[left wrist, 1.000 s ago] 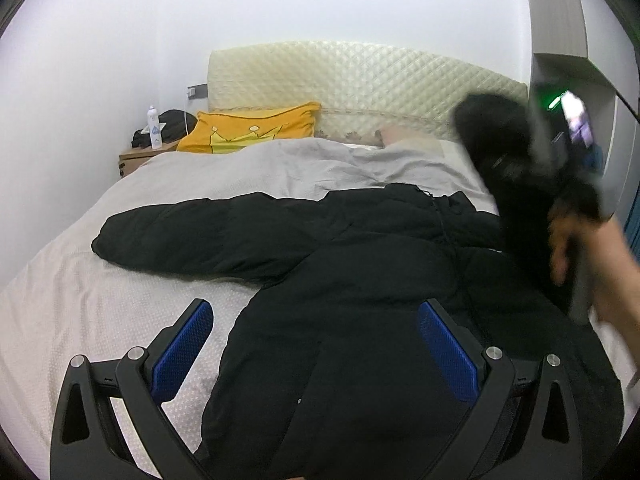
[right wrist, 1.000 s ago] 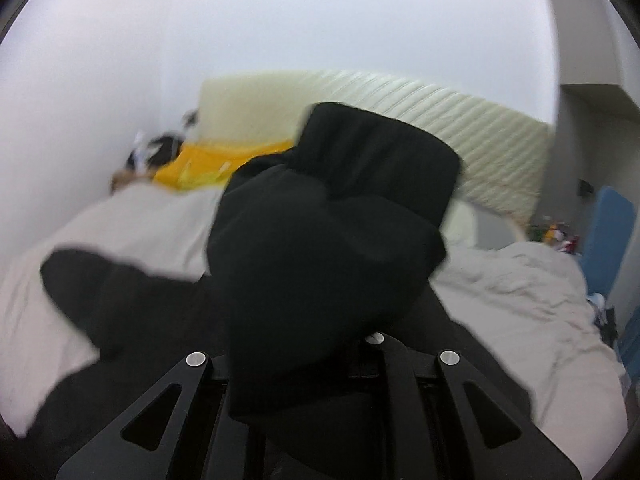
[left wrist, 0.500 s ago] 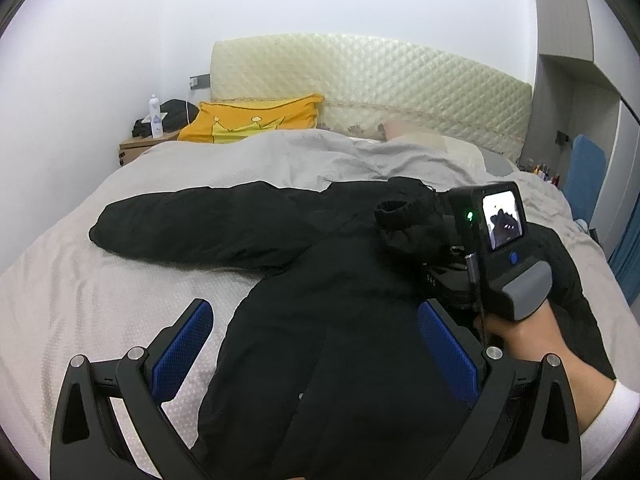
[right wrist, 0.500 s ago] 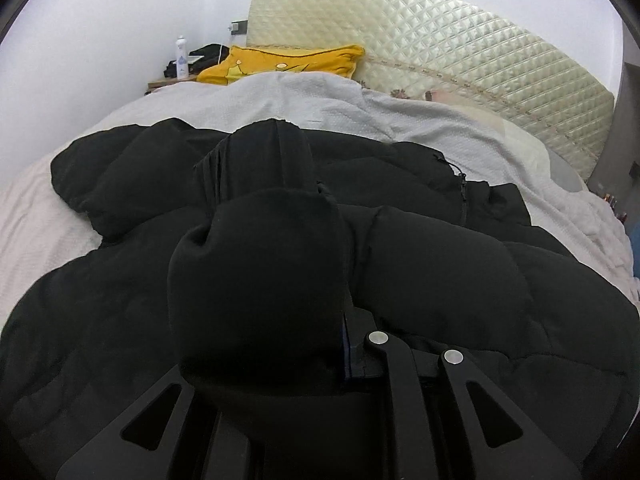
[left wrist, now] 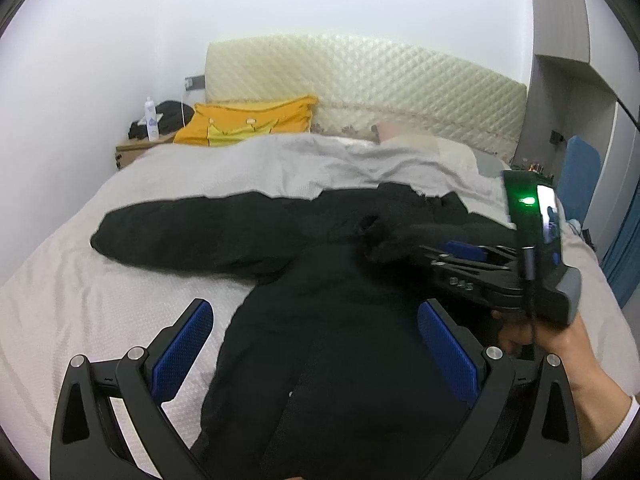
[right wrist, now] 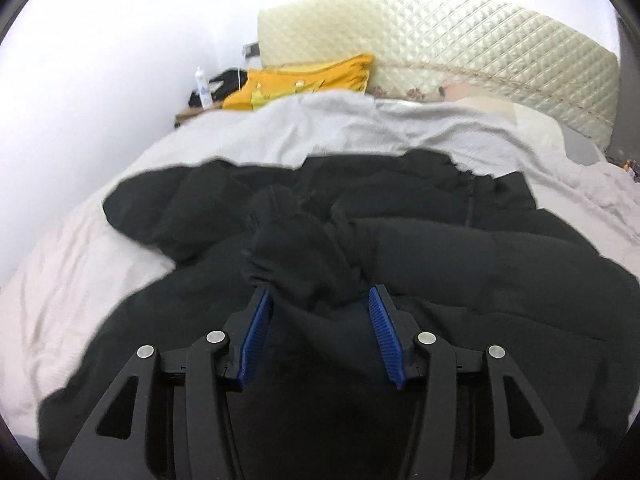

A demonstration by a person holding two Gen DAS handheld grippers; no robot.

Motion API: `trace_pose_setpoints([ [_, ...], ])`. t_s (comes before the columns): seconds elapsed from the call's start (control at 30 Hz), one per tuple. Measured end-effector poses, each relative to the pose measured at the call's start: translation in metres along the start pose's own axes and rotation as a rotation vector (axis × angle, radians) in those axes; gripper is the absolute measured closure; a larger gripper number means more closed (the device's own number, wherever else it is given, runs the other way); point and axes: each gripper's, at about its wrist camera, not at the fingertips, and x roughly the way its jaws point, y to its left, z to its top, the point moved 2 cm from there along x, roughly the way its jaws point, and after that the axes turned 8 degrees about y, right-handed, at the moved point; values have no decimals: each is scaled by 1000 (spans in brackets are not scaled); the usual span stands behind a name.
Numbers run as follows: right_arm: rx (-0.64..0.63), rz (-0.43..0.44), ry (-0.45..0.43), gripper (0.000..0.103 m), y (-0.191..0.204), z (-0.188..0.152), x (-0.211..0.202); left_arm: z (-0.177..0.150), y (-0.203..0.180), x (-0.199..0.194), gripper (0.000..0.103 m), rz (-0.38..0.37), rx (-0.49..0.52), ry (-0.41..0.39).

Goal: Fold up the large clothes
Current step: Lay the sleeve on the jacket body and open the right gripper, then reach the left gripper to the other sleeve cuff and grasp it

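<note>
1. Two views are given; from the left wrist, the black jacket (left wrist: 320, 320) is seen spread on the bed (left wrist: 60, 280), one sleeve (left wrist: 192, 236) stretched far left. The left gripper (left wrist: 316, 348) hangs wide open above it, nearer that sleeve.
2. From the right wrist, the right gripper (right wrist: 318, 320) has just been opening; the folded-in sleeve cuff (right wrist: 296, 248) is left loose between its jaws.

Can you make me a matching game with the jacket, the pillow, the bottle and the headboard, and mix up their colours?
Things:
1. puffy jacket
2. pillow
3. bottle
4. headboard

Colours:
A. cream
B. black
C. white
D. yellow

Pairs: 1-B, 2-D, 3-C, 4-A
</note>
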Motion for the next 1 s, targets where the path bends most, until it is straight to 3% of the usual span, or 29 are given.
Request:
trace_pose_setpoints([
  [0.3,86,-119,-118,55,-24,14,-129,23,-34,-75,1,-61,34,-60],
  [0.63,187,-203,-282,55,-37,-23,-273,32,-73,-138,1,-101,66,-97],
  [1.0,176,-217,-374,55,-12,-71,-340,19,-101,-180,1,-126,111,-142],
])
